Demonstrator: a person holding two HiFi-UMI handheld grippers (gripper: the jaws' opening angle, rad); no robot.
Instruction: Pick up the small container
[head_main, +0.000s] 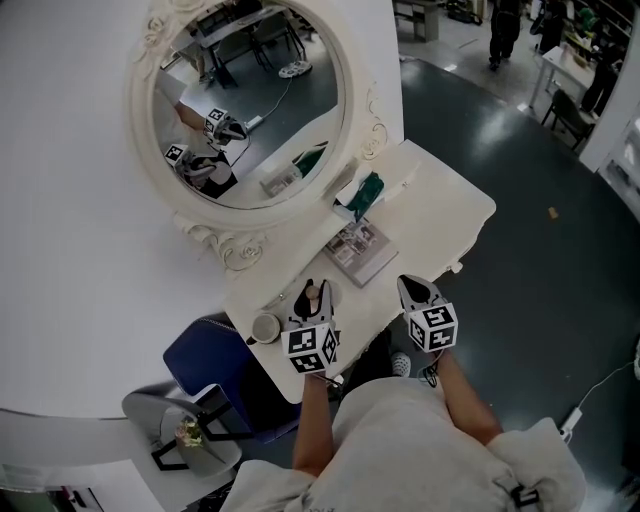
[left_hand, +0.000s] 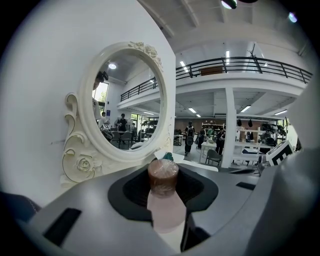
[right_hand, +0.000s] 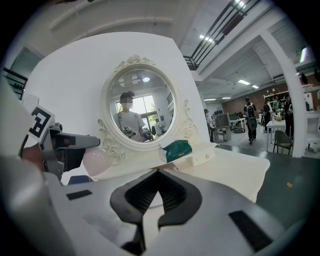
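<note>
Two tools: we see them side by side and apart, both over the near edge of the white counter (head_main: 440, 200).
Left tool (head_main: 312, 292): its jaws pinch the small pale pink container with a round brown cap (left_hand: 163, 197).
Small container: it stands about upright between the left pads, with the cap above them and the pink body below. It is over the left part of the counter. We cannot tell whether its bottom touches the counter top.
Right tool (head_main: 412, 288): its jaws are pressed together and we see nothing between them. It is over the right part of the near edge.
Mirror: a big oval mirror in a carved cream frame (head_main: 250, 100) stands at the back of the counter, against a white wall. In its glass we see both tools reflected.
Green pack: a soft green pack (head_main: 365, 193) lies at the foot of the mirror, on its right side.
Booklet: a flat printed booklet (head_main: 362, 250) lies on the counter between the green pack and the two tools.
Cup: a small round white cup (head_main: 265, 328) stands at the left edge of the counter, just beside the left tool.
Chair: a blue seat (head_main: 205, 360) is below the left edge of the counter.
Floor: a dark glossy floor (head_main: 540, 230) lies to the right of the counter.
</note>
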